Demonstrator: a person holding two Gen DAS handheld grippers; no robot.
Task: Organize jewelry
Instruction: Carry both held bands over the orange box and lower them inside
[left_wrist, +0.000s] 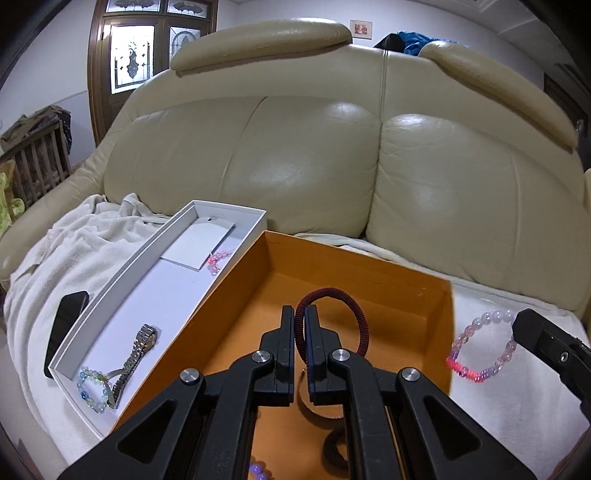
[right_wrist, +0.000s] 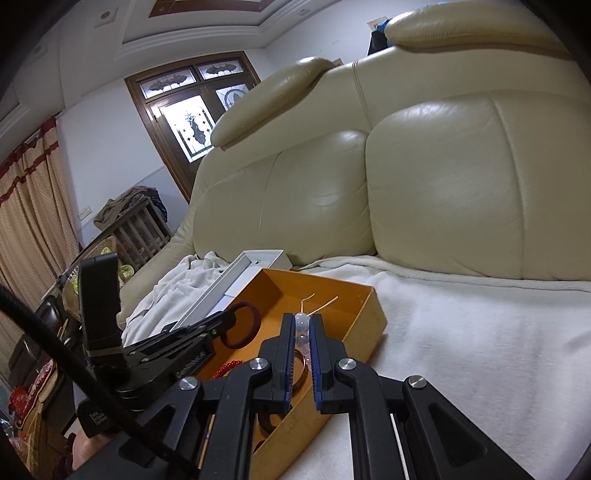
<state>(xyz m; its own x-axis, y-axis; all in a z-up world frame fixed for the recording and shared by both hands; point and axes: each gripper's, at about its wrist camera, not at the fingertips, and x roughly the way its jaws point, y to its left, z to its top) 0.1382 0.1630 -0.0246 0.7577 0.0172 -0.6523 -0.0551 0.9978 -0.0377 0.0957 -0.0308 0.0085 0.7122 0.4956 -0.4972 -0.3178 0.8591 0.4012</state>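
My left gripper (left_wrist: 300, 325) is shut on a dark red coiled bracelet (left_wrist: 360, 317) and holds it over the orange box (left_wrist: 406, 295). My right gripper (right_wrist: 302, 325) is shut on a pink and lilac bead bracelet (right_wrist: 302, 323) beside the orange box (right_wrist: 354, 325); in the left wrist view that bracelet (left_wrist: 476, 350) hangs from the right fingertip (left_wrist: 532, 325) over the white blanket. The white box (left_wrist: 147, 280) holds a metal watch (left_wrist: 138, 354), a blue-green bead bracelet (left_wrist: 92, 387) and a pink bead bracelet (left_wrist: 218, 260).
Both boxes sit on a white blanket (right_wrist: 480, 350) spread over a beige leather sofa (left_wrist: 295, 147). A black phone (left_wrist: 66, 325) lies left of the white box. More jewelry lies at the near end of the orange box, mostly hidden by my fingers.
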